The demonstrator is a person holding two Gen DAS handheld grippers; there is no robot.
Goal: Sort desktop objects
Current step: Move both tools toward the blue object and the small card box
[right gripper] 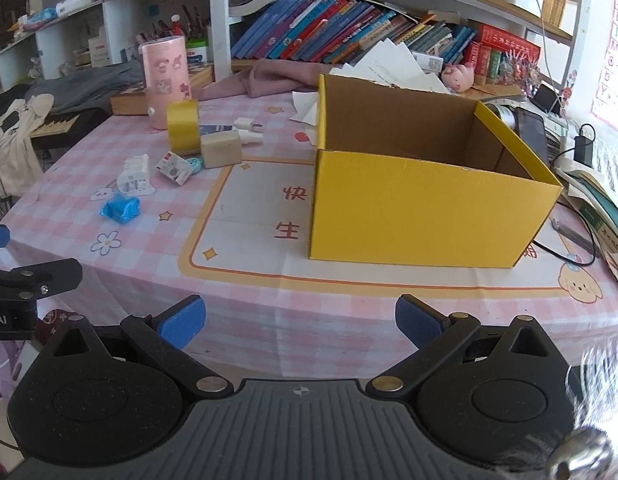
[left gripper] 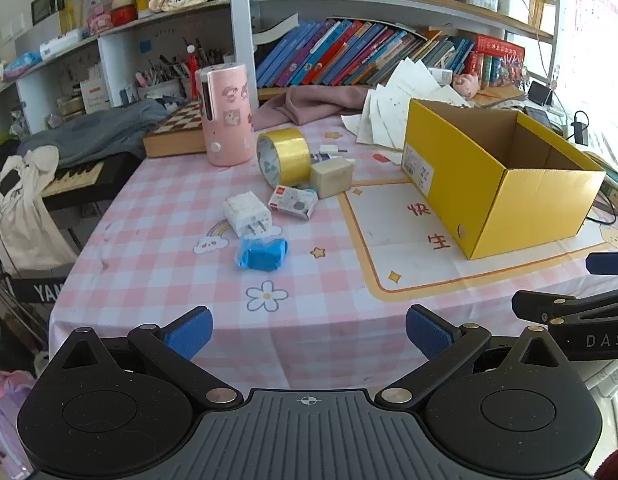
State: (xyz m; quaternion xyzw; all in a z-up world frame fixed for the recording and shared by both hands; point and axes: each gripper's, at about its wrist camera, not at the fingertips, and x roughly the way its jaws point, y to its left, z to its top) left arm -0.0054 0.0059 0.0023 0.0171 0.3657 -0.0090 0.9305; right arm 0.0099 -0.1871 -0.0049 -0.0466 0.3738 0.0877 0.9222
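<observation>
1. Nearest the lens, the left gripper hangs over the table's front edge, its blue pads spread wide with nothing between them.
2. The right gripper hovers beside it at the same edge, jaws likewise spread and empty.
3. On the pink checked cloth, the first loose item ahead of the left gripper is a blue wrapped lump, slightly left of that tool's centre line, its long side running across the view.
4. Just beyond it lies a white plug, prongs toward the camera, and touching or almost touching it to the right, a small printed box.
5. Farther back, a beige block rests against a roll of gold tape standing on edge; a pink canister stands upright behind.
6. To the right, the open yellow box sits squarely before the right gripper and looks empty.
7. The deciding relation: the clutter lies left of the box, so the left gripper appears better placed to reach the blue lump, while the right one faces the box.
8. Shelves of books close the background.
</observation>
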